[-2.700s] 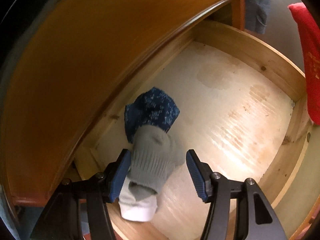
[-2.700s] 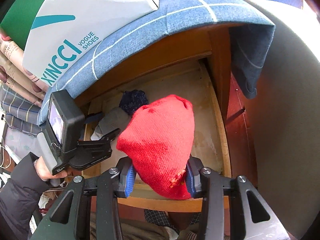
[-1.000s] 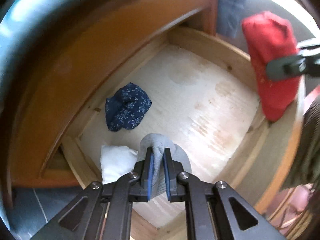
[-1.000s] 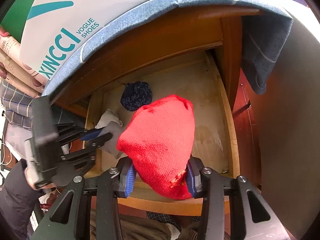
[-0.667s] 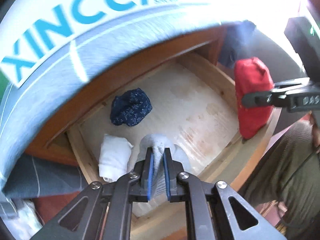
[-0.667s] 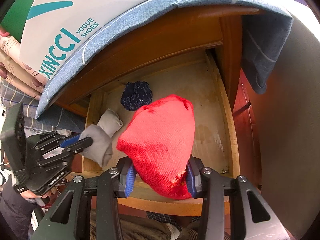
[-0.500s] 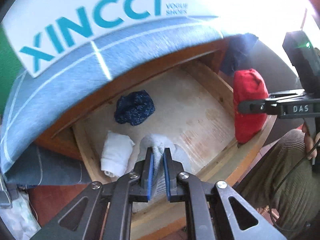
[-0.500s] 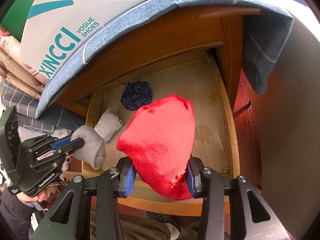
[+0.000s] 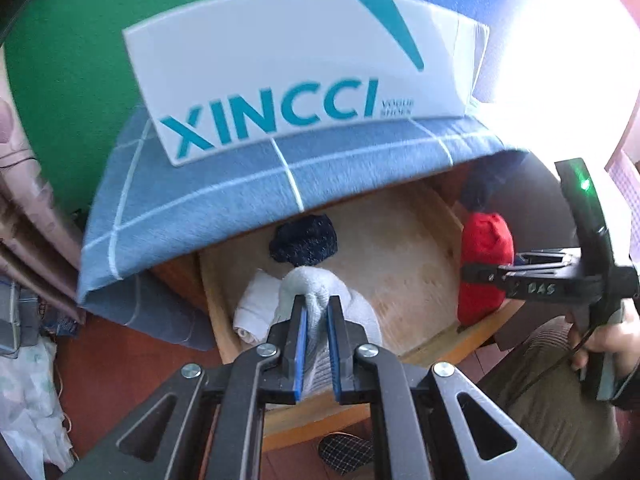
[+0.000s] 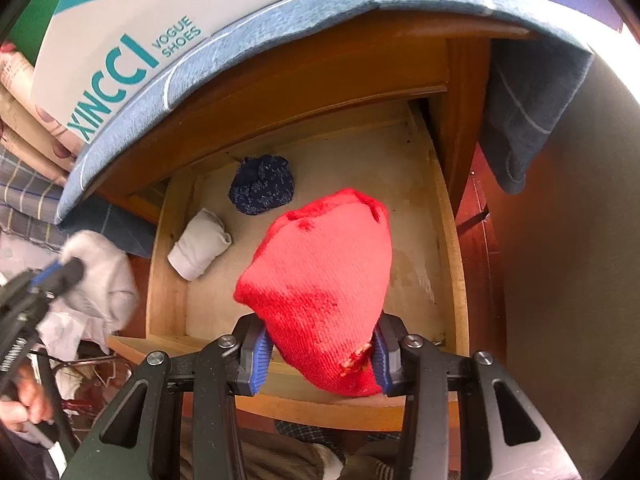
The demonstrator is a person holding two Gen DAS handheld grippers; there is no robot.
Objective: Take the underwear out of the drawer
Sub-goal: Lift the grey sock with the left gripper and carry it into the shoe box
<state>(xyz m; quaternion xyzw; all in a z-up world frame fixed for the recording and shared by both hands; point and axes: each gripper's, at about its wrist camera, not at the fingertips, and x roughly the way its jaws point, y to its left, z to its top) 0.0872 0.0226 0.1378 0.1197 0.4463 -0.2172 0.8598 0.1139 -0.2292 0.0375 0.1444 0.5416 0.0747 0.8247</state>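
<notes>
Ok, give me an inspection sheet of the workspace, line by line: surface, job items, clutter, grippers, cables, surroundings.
Surface: open wooden drawer, stained pale bottom.
Job's things: grey bundle out over the drawer's front, red bundle held above it; dark blue bundle and white roll lie inside.
Clutter: shoe box on a blue checked cloth over the cabinet top.
Grippers: left gripper shut on the grey bundle; right gripper shut on the red bundle.
Cables: thin black cable by the right hand.
Surroundings: green and blue wall, reddish floor.

Red knit bundle [image 10: 320, 288], navy speckled bundle [image 10: 262, 190], white roll [image 10: 200, 246], grey sock [image 9: 320, 296]; blue cloth [image 9: 240, 184] with a white grid; white box [image 9: 296, 68] lettered teal.
</notes>
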